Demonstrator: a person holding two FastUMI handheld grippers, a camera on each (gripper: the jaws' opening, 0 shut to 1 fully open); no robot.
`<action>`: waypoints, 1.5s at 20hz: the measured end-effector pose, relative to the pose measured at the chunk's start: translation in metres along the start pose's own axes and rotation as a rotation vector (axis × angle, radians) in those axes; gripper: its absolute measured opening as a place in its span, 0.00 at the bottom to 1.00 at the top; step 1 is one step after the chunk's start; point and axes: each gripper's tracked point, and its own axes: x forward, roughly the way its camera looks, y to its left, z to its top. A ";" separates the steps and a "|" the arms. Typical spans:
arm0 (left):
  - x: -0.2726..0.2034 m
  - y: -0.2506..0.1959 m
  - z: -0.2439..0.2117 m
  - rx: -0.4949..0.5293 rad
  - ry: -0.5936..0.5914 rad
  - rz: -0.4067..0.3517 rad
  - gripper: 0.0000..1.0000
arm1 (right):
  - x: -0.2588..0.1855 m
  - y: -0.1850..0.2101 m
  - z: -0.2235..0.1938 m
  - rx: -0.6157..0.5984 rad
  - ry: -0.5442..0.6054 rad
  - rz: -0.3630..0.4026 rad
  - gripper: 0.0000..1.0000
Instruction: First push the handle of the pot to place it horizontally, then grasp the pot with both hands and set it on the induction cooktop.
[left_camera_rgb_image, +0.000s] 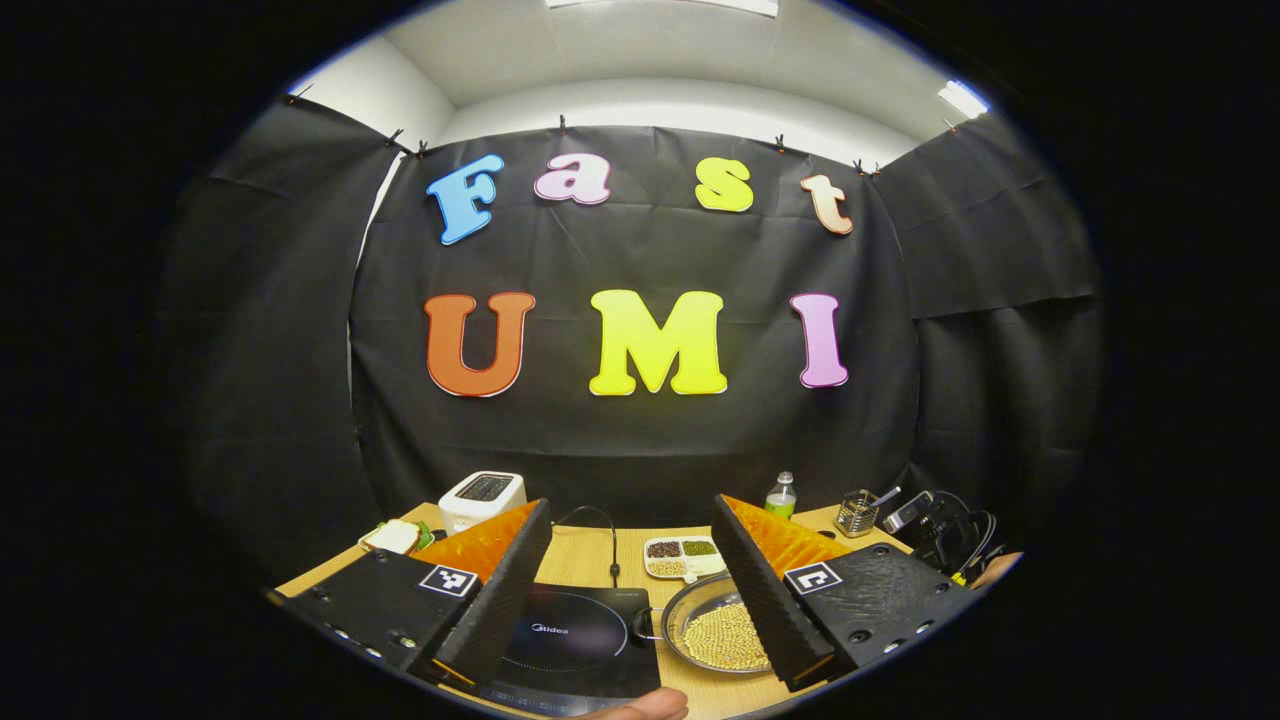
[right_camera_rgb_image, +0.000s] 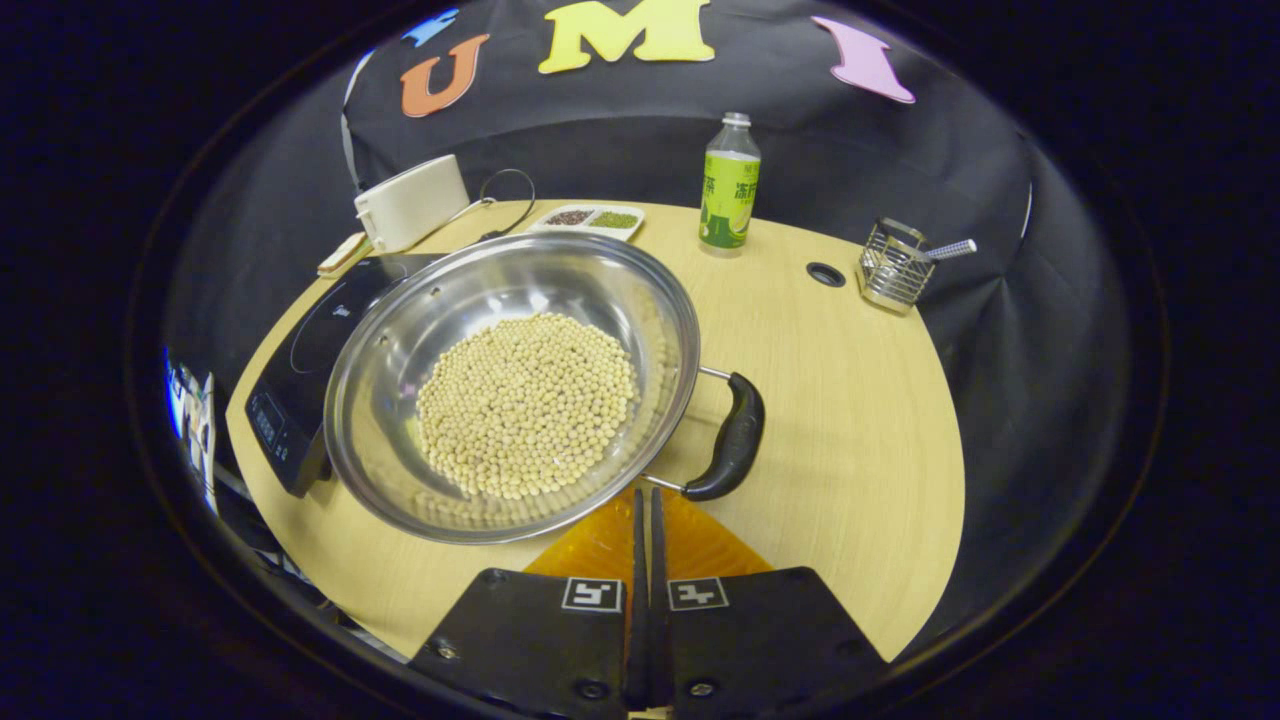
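The right gripper (right_camera_rgb_image: 645, 500) is clenched with nothing between its fingers, tips just beside the pot (right_camera_rgb_image: 515, 385) of beans near its black handle (right_camera_rgb_image: 733, 440). The left gripper (left_camera_rgb_image: 630, 560) is spread wide above the induction cooktop (left_camera_rgb_image: 585, 635), which lies just left of the pot on the table (right_camera_rgb_image: 840, 420).

The left hand-held gripper's (left_camera_rgb_image: 632, 590) fingers hide part of the pot (left_camera_rgb_image: 700, 630) and part of the induction cooktop (left_camera_rgb_image: 585, 640) beyond them.

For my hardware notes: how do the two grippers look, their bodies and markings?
Left gripper: two black textured housings, each carrying a square black-and-white marker, with long wedge-shaped fingers. Right gripper: the same black housings, screws along the edge, and a marker pair.
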 end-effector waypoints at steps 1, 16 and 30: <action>0.002 -0.003 -0.003 -0.004 0.005 -0.006 0.96 | 0.001 -0.002 0.002 0.006 0.000 -0.002 0.01; 0.029 -0.005 -0.050 -0.020 0.113 -0.025 0.96 | -0.009 -0.024 0.026 0.021 -0.095 -0.067 0.01; 0.070 -0.040 -0.170 -0.052 0.388 -0.078 0.95 | -0.058 -0.040 0.083 0.129 -0.458 -0.129 0.84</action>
